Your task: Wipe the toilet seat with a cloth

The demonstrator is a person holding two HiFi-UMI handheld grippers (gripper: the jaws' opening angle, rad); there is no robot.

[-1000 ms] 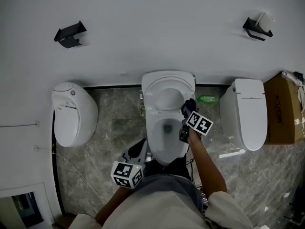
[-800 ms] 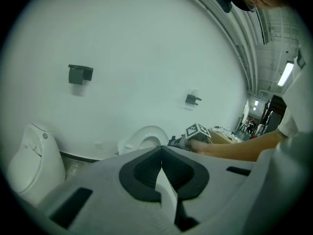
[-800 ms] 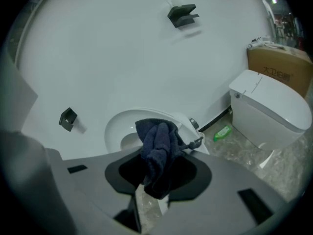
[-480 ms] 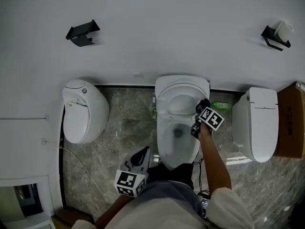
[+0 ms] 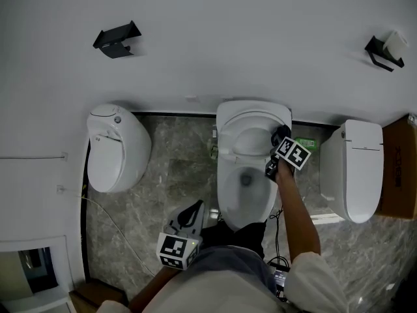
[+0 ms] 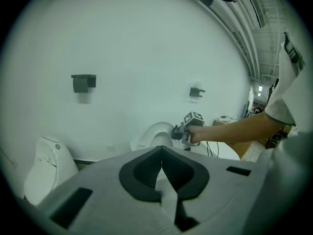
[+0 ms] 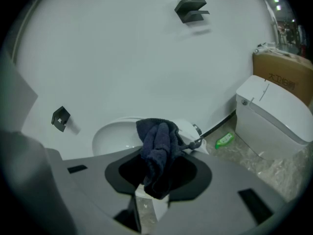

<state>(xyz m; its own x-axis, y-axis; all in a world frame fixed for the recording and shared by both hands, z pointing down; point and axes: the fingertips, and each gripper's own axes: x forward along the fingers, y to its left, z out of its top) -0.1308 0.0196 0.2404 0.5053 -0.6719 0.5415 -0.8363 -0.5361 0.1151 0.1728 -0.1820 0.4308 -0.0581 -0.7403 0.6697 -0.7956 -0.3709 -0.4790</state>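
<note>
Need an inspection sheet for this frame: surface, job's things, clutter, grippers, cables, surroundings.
Surface: grey veined floor.
Job's things: middle toilet, bowl open; dark blue cloth, bunched.
Clutter: green bottle on the floor beside the middle toilet; cardboard box far right.
Grippers: right hand-held gripper shut on the cloth at the bowl's right rear rim; left hand-held gripper shut, empty, near the person's body.
Cables: black cable by the toilet base; thin wire at left.
Surroundings: white wall; left toilet; right toilet; two black wall holders.
</note>
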